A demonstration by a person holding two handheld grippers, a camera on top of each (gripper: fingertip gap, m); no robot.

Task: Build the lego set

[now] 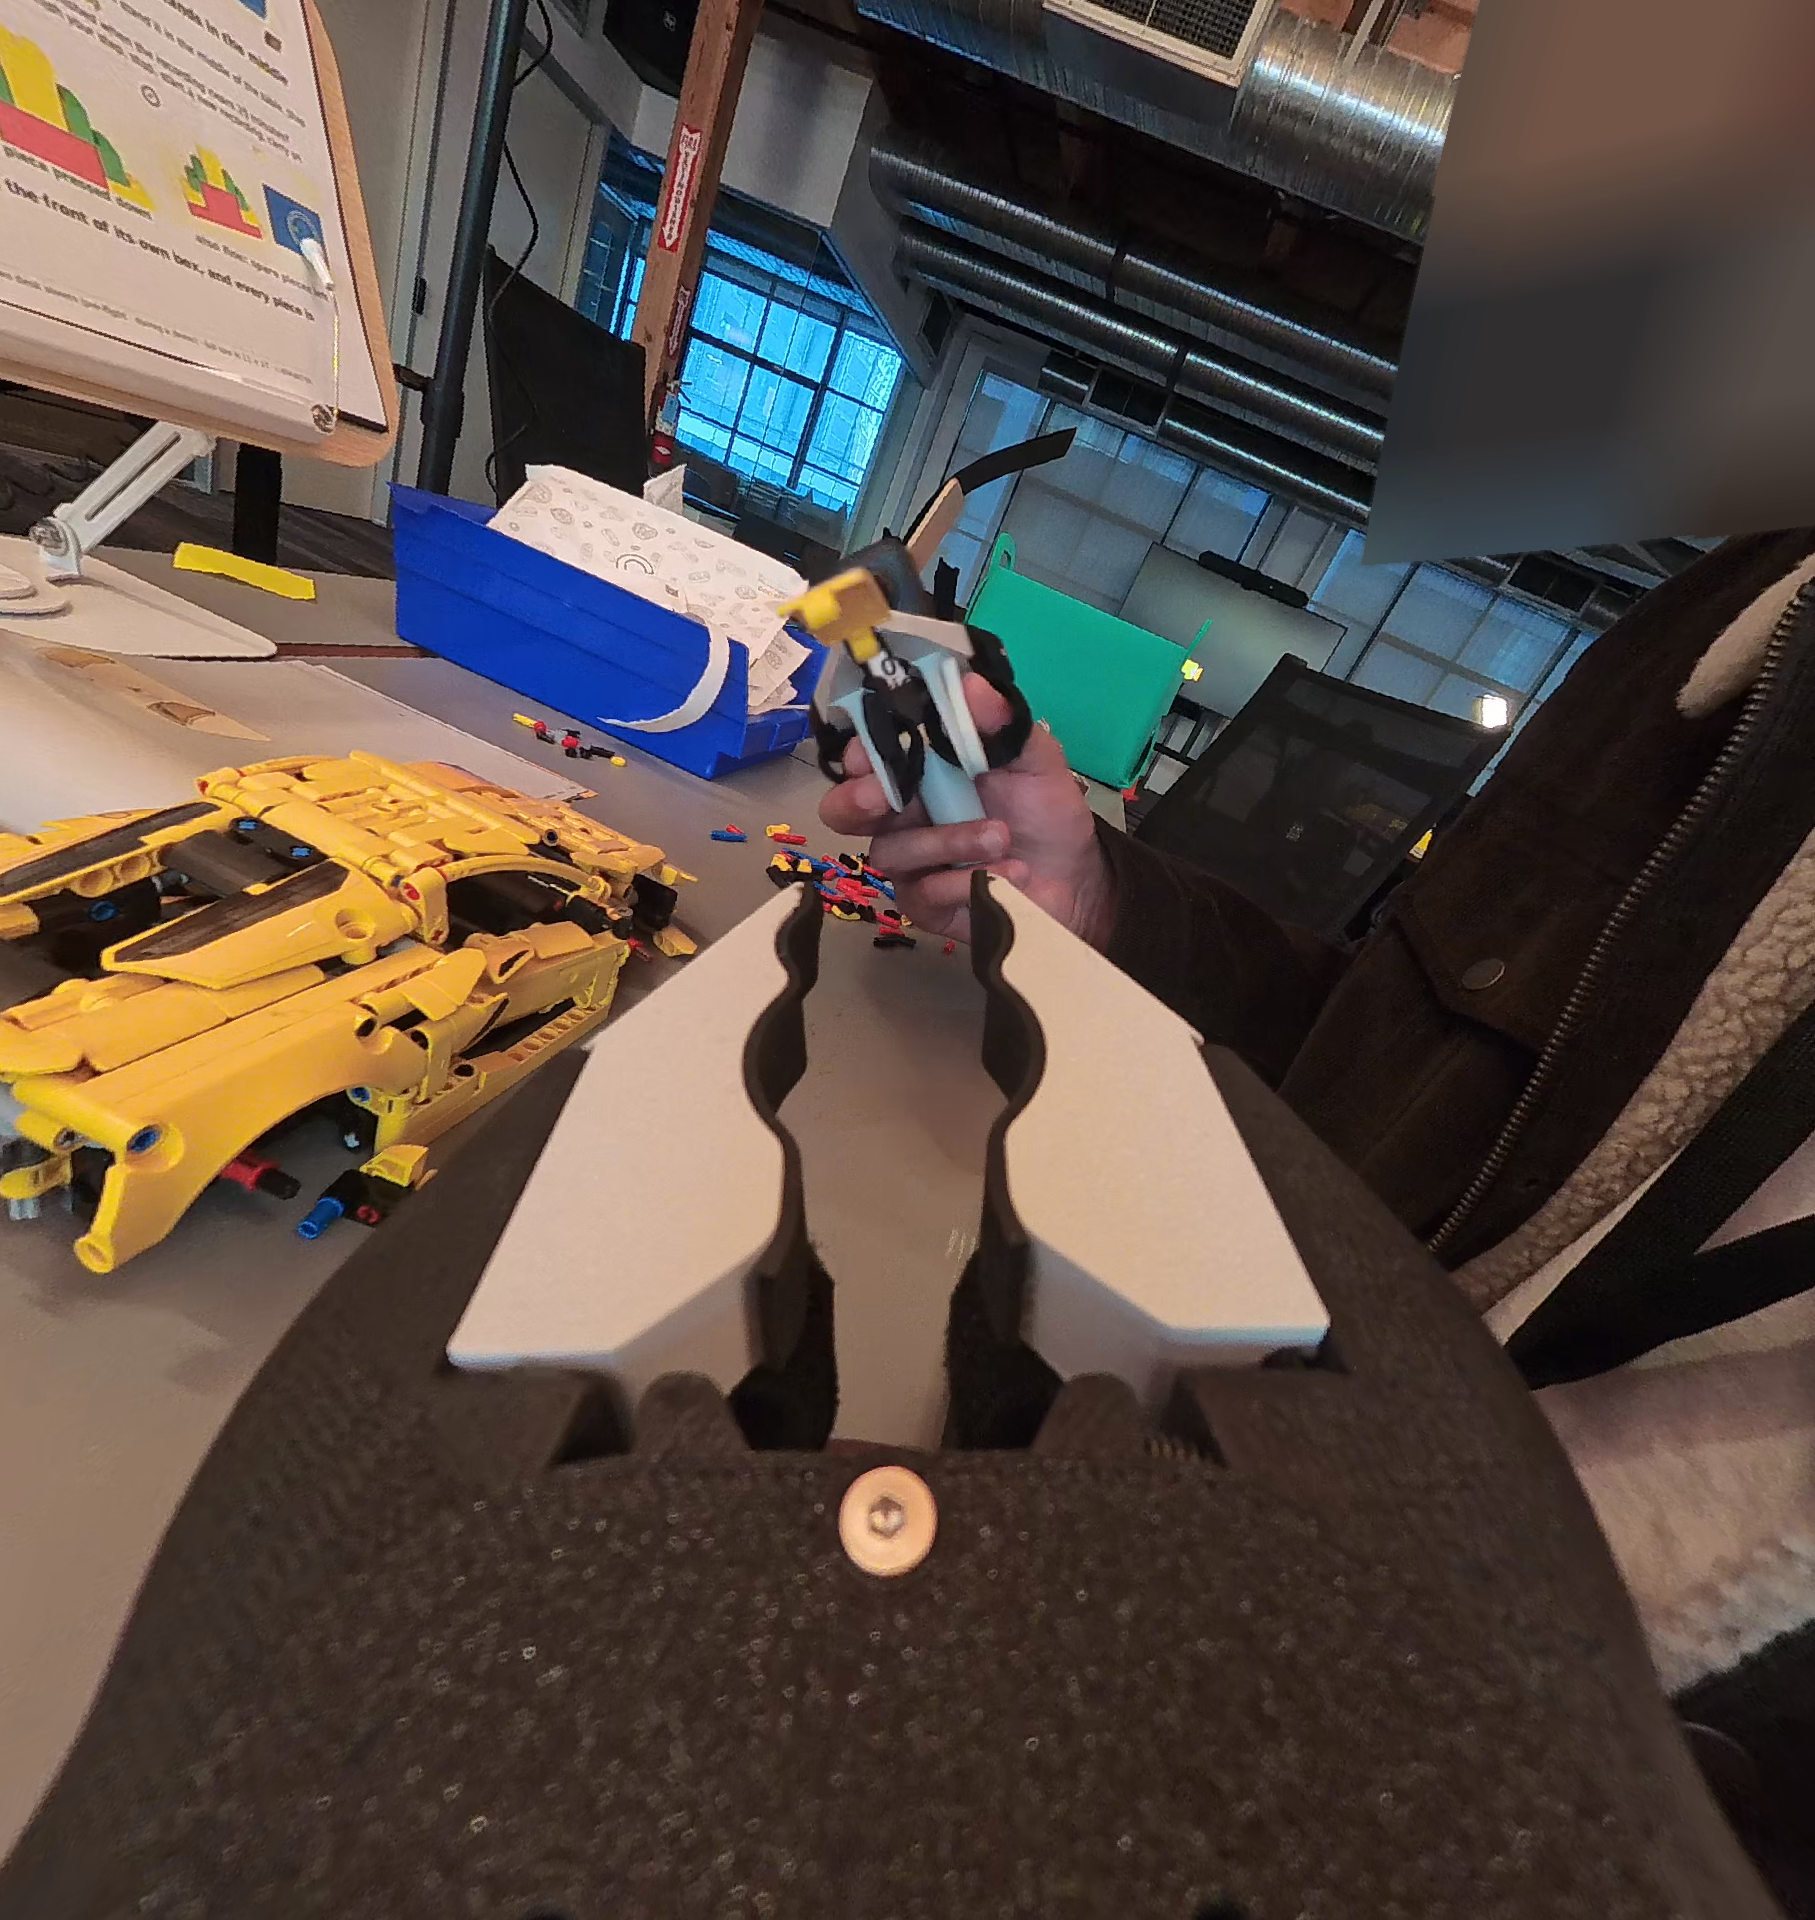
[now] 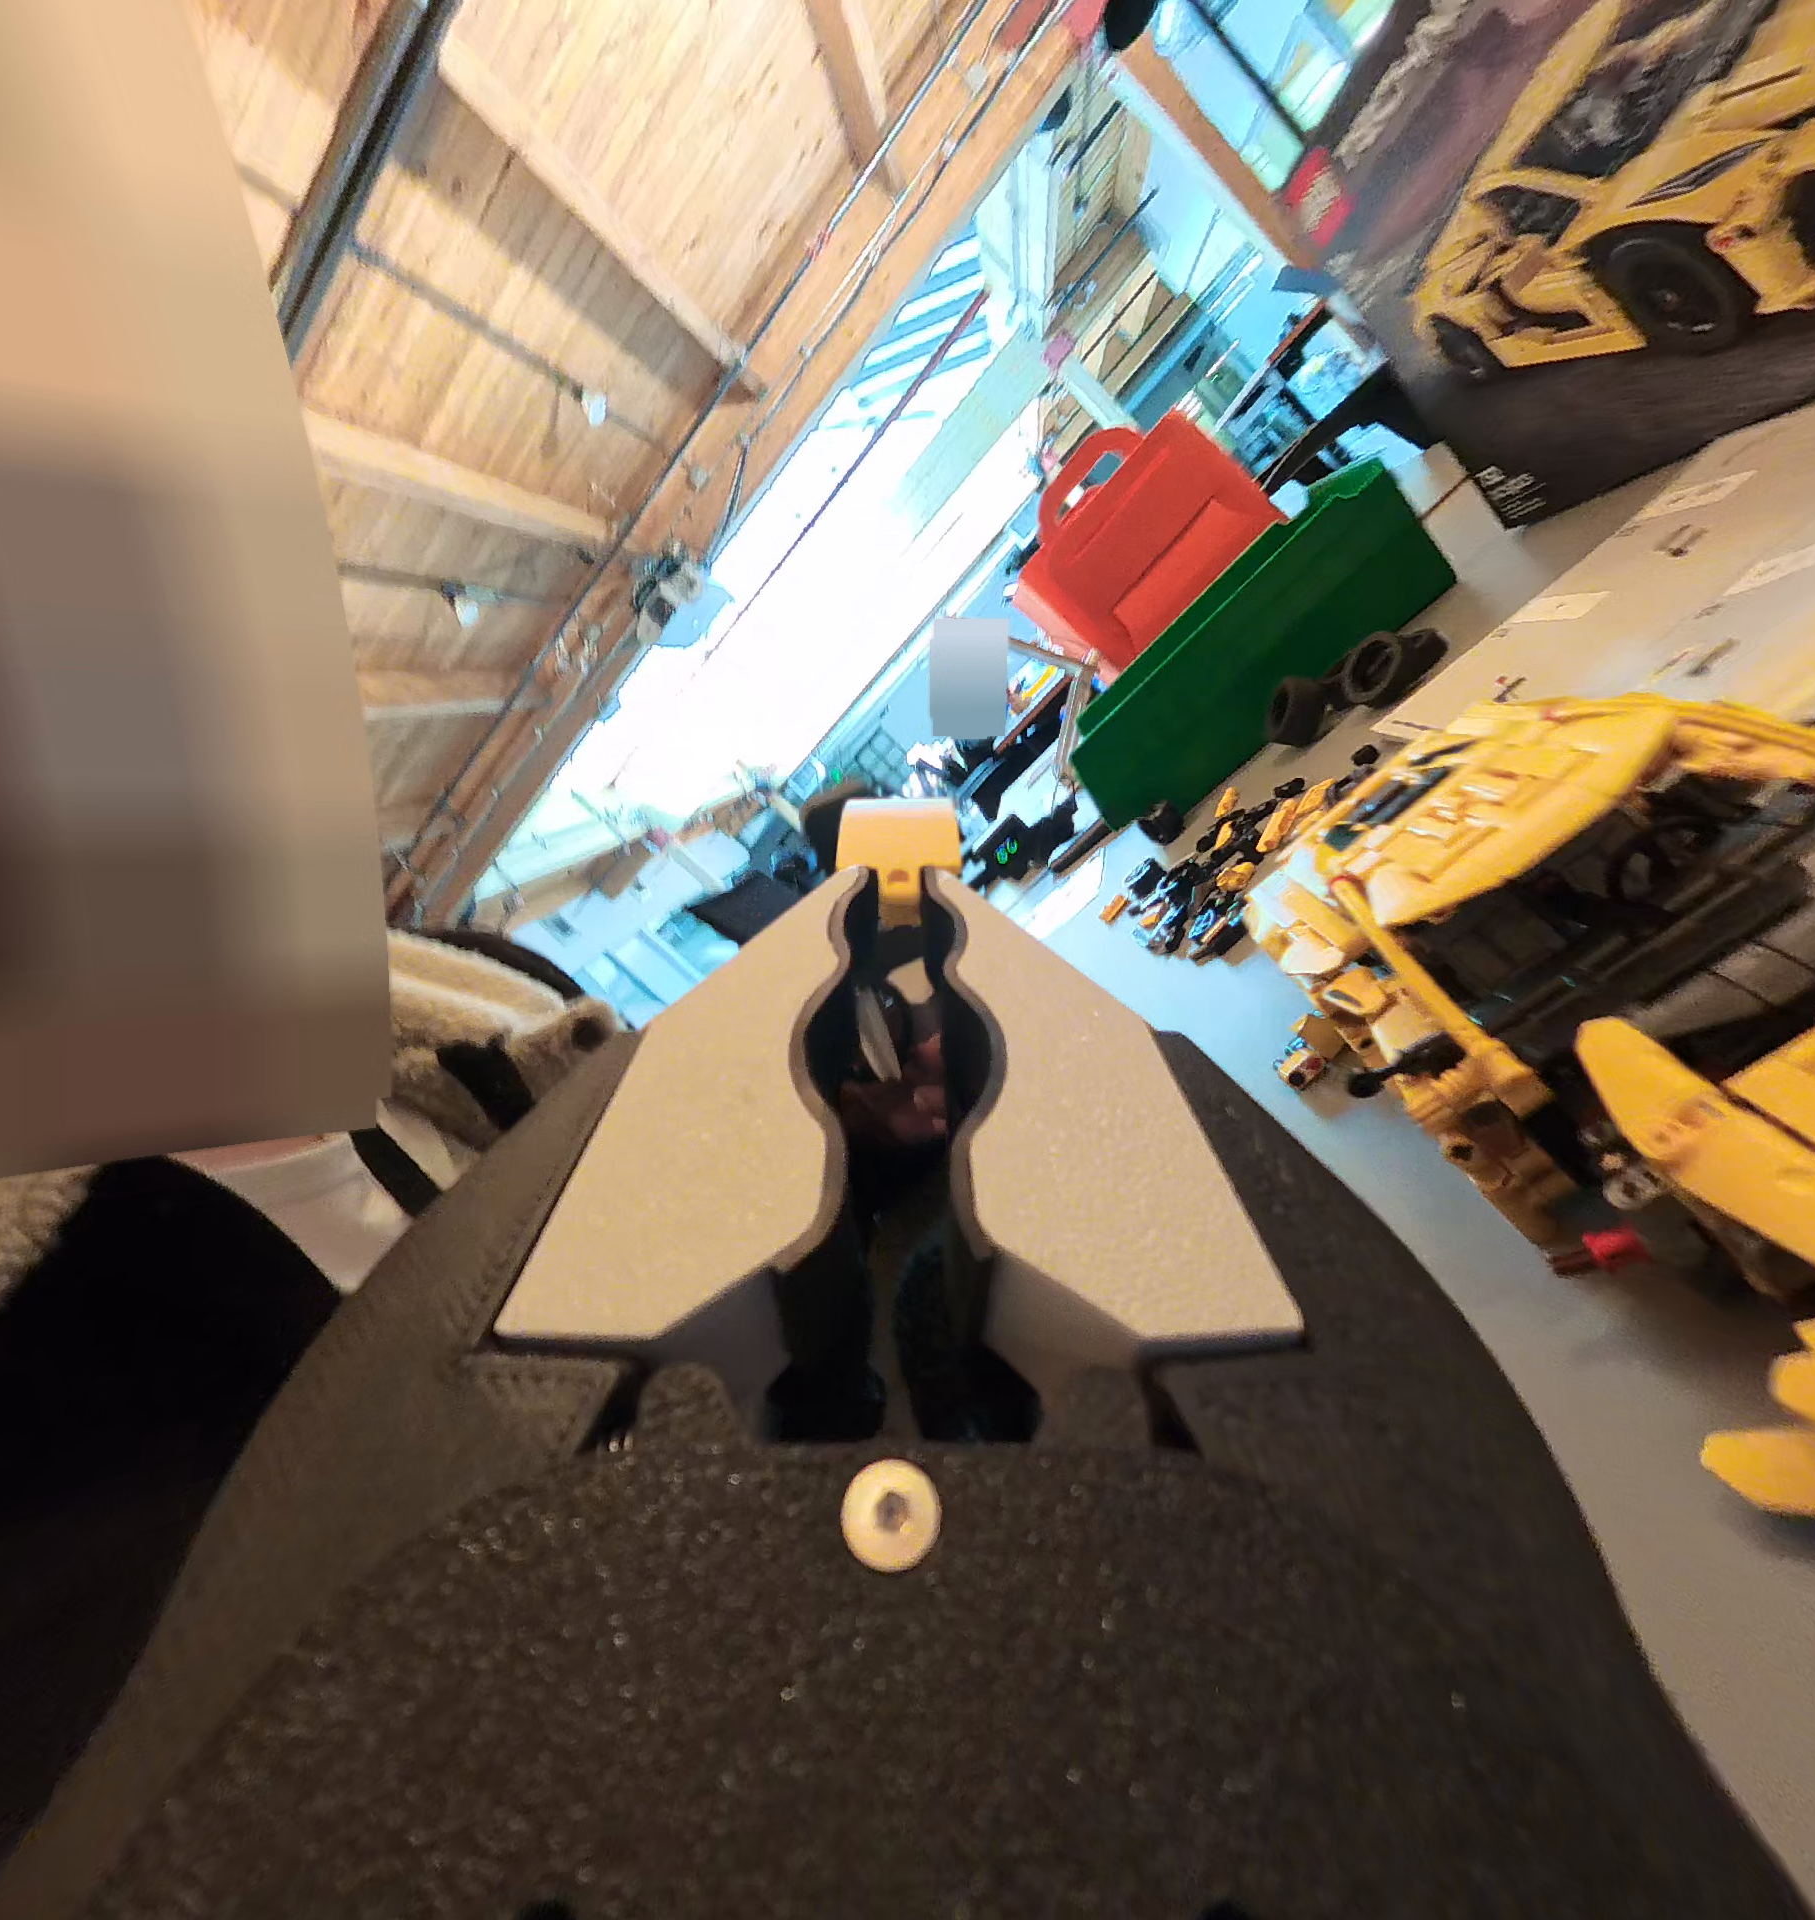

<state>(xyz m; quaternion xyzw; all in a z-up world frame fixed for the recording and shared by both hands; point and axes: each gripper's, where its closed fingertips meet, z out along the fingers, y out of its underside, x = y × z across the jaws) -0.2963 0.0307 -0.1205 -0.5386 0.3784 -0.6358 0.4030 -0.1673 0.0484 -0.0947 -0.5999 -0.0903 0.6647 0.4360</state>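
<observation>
A large yellow lego car [image 1: 279, 956] lies on the grey table at the left of the left wrist view; it also shows at the right of the right wrist view [image 2: 1568, 997]. My left gripper [image 1: 887, 904] is open and empty above the table, to the right of the car. My right gripper [image 2: 898, 883] is shut on a small yellow lego piece [image 2: 898, 836] and is held up in the air, tilted. In the left wrist view the right gripper [image 1: 861, 644] shows farther off in a hand, with the yellow piece [image 1: 846, 603] at its tip.
Small red, blue and black pins [image 1: 841, 883] lie scattered near the car. A blue bin [image 1: 570, 644] with paper stands behind. A green bin [image 2: 1267, 655], a red bin [image 2: 1142, 530], black tyres [image 2: 1350, 681] and the set's box [image 2: 1609, 239] stand beyond the car. An instruction board [image 1: 155, 208] stands at the left.
</observation>
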